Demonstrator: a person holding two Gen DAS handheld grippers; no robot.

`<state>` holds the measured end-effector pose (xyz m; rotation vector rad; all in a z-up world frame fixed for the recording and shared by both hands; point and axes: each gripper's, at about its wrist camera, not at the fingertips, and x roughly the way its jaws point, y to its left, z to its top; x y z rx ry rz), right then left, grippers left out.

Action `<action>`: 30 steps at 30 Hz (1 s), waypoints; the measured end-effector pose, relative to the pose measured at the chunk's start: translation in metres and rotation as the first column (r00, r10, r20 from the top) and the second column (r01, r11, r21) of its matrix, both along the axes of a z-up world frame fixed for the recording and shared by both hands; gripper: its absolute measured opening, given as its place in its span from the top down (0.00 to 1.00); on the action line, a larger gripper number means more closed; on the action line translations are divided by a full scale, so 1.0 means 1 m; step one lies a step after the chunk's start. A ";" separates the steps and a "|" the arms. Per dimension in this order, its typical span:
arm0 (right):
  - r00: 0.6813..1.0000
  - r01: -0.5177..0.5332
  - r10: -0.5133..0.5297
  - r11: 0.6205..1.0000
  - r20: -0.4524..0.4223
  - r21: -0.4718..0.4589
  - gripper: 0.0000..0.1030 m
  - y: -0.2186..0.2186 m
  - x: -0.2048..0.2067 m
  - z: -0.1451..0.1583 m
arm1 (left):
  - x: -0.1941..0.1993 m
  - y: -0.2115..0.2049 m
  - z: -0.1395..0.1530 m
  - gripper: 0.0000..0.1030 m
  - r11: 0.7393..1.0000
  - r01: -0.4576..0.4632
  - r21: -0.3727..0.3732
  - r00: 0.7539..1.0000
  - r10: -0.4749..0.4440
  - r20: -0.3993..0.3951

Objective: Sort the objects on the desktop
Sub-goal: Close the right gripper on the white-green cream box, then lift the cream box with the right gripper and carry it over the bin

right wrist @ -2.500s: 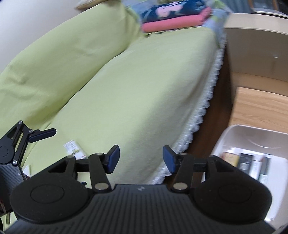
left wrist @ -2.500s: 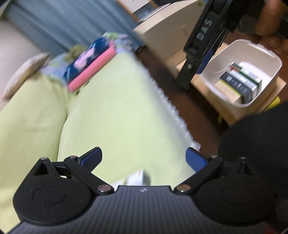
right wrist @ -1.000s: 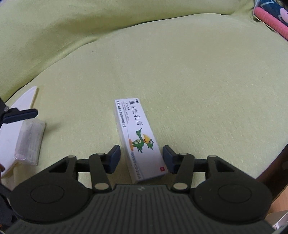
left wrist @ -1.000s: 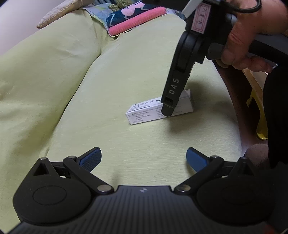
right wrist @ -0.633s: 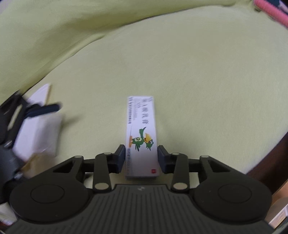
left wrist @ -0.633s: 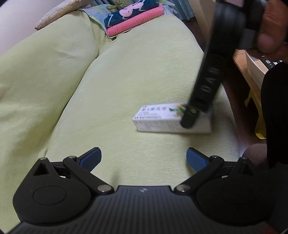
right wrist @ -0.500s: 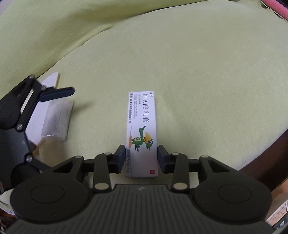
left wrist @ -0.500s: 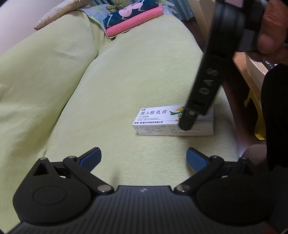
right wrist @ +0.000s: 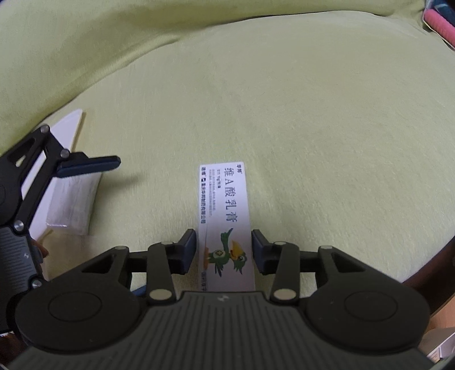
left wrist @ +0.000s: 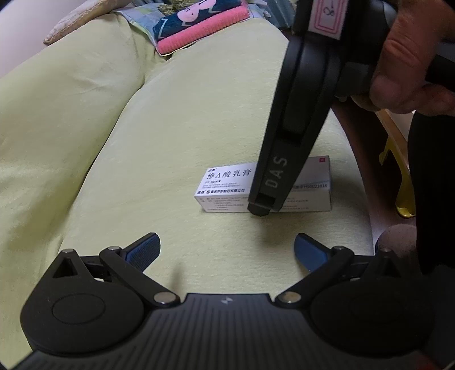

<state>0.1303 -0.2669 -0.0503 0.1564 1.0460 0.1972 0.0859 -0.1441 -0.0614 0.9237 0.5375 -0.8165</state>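
Observation:
A white ointment box [right wrist: 223, 205] with a green bird print lies on the yellow-green sofa cushion [right wrist: 312, 142]. My right gripper [right wrist: 223, 250] is shut on the box's near end, a blue pad against each long side. From the left wrist view, the right gripper [left wrist: 264, 205] comes down from above onto the box [left wrist: 227, 182], with a person's hand [left wrist: 412, 71] on its handle. My left gripper [left wrist: 227, 247] hovers open over bare cushion, a little short of the box. One left finger [right wrist: 88, 165] shows at the left of the right wrist view.
A small clear packet [right wrist: 71, 205] lies on a white sheet [right wrist: 68, 125] beside the left gripper. Folded pink and navy cloth [left wrist: 199, 25] sits at the sofa's far end. The cushion's right edge drops to a dark floor with a yellow object [left wrist: 403, 199].
The right gripper came down over the box, shut on its sides and turned it in line with its fingers. Since half a second ago it holds still. The left gripper stays open.

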 end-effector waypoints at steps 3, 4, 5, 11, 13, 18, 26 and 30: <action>1.000 0.008 -0.009 1.000 0.019 0.008 0.67 0.000 -0.002 0.000 | 0.000 -0.004 0.000 0.02 1.000 0.010 0.007 1.000 -0.010 0.002; 1.000 0.017 -0.017 1.000 0.026 0.017 0.67 -0.002 -0.003 0.001 | 0.000 -0.006 0.000 0.02 1.000 0.016 0.010 1.000 -0.016 0.005; 0.999 0.026 -0.027 0.999 0.033 0.027 0.67 -0.004 -0.004 0.003 | 0.000 -0.008 0.001 0.02 1.000 0.023 0.013 1.000 -0.023 0.008; 0.993 0.083 -0.089 0.993 0.075 0.082 0.67 -0.022 -0.016 0.018 | -0.004 -0.031 0.011 0.02 0.996 0.088 0.014 0.995 -0.088 0.036; 0.990 0.106 -0.114 0.990 0.088 0.097 0.67 -0.030 -0.023 0.025 | -0.008 -0.044 0.015 0.01 0.993 0.121 0.014 0.992 -0.121 0.045; 0.972 0.184 -0.199 0.975 0.126 0.122 0.67 -0.057 -0.049 0.044 | -0.024 -0.078 0.020 0.02 0.977 0.212 0.016 0.975 -0.213 0.065; 0.931 0.304 -0.325 0.942 0.166 0.140 0.67 -0.102 -0.103 0.062 | -0.063 -0.135 0.023 0.01 0.932 0.362 0.017 0.927 -0.362 0.095; 0.904 0.370 -0.393 0.917 0.169 0.152 0.67 -0.123 -0.131 0.062 | -0.080 -0.166 0.026 0.02 0.904 0.428 0.016 0.898 -0.427 0.110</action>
